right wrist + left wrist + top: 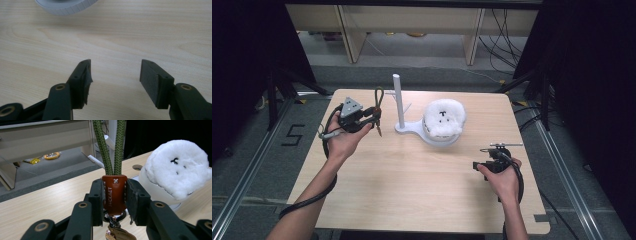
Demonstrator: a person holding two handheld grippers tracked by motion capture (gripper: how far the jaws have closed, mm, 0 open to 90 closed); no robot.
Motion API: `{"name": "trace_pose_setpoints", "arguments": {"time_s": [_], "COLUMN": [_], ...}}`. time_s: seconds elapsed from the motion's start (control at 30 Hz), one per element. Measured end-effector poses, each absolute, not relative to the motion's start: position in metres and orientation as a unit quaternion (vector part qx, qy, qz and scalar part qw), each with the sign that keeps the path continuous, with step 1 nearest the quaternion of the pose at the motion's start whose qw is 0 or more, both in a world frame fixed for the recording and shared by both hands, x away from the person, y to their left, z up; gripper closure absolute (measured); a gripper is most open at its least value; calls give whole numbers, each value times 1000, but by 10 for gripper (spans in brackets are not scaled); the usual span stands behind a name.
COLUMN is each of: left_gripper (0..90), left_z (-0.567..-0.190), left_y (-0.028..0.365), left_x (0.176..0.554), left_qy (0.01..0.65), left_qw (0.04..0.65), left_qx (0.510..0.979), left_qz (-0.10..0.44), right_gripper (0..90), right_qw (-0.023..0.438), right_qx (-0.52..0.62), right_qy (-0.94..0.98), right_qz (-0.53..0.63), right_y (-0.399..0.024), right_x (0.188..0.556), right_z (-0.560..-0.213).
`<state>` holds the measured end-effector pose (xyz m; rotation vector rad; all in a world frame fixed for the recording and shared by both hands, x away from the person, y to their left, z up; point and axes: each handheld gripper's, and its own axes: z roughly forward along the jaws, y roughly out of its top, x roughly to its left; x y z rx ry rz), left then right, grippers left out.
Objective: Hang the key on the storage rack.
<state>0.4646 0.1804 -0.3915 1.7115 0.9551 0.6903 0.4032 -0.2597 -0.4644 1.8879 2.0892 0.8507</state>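
My left gripper (373, 120) (115, 195) is shut on the brown leather tab (114, 193) of a keychain (378, 107). It holds the keychain above the table's left side. The keychain's green braided cord loop (110, 147) rises from the tab, and a metal ring with a small brown tag (117, 232) hangs below. Just right of the keychain stands a white stand (398, 100) with an upright post and short side pegs. A fluffy white plush (443, 117) (177, 167) rests on the stand's round base (152, 190). My right gripper (486, 159) (115, 72) is open and holds nothing, low over the table at the right.
The wooden table (412, 185) has bare wood in front of and between both hands. The ribbed white rim of the round base (65, 7) lies just beyond the right jaws. Behind the table are shelving legs, cables on the floor and dark frames at both sides.
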Motion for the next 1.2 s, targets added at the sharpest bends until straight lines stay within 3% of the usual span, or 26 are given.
{"name": "trace_pose_setpoints", "arguments": {"time_s": [1.2], "left_gripper": [669], "left_z": [-405], "left_y": [172], "left_x": [490], "left_qy": [417], "left_qw": [500], "left_qx": [715], "left_qz": [255], "right_gripper": [435], "right_qw": [101], "right_qx": [638], "right_qy": [710], "right_qz": [281], "right_y": [-261], "right_x": [403], "right_z": [-465]}}
